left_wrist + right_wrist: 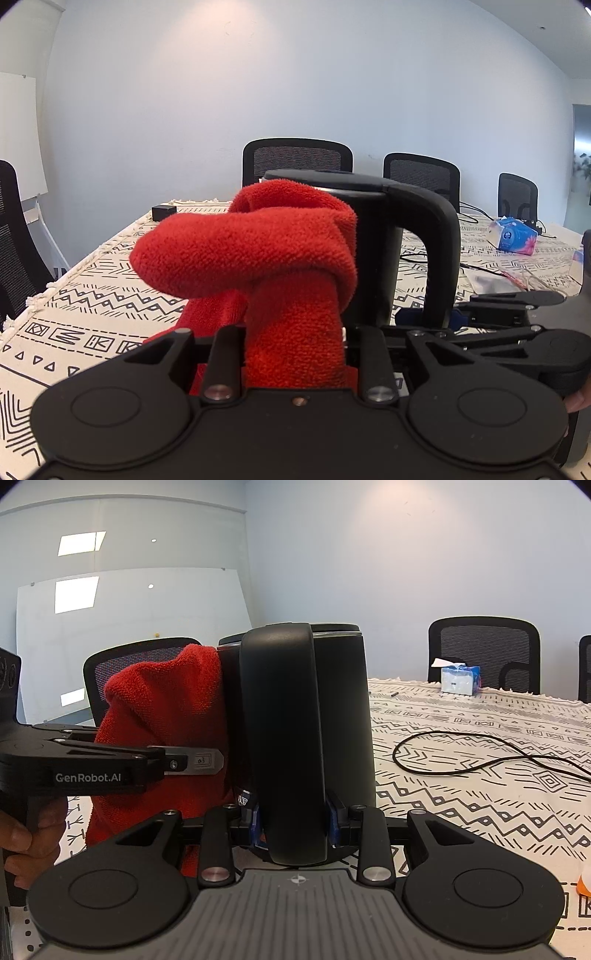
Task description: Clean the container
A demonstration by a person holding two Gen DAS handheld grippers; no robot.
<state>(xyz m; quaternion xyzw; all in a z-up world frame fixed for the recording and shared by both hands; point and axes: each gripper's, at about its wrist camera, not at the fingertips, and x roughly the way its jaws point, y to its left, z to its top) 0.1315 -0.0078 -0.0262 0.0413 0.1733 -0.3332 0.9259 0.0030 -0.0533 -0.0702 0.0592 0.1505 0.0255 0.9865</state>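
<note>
A black kettle (343, 716) stands upright on the patterned tablecloth (480, 775). My right gripper (295, 823) is shut on its handle (284, 738), low down near the base. My left gripper (295, 343) is shut on a red cloth (258, 251), which bunches up and presses against the kettle's side (373, 258). In the right wrist view the left gripper (207, 762) comes in from the left with the red cloth (162, 731) against the kettle's left side. In the left wrist view the right gripper (436, 319) holds the kettle handle (439, 251).
A black cable (480, 753) loops on the cloth right of the kettle. A blue tissue pack (460, 679) sits at the far edge, and also shows in the left wrist view (513, 236). A small black box (164, 212) lies far left. Black office chairs (297, 158) line the table.
</note>
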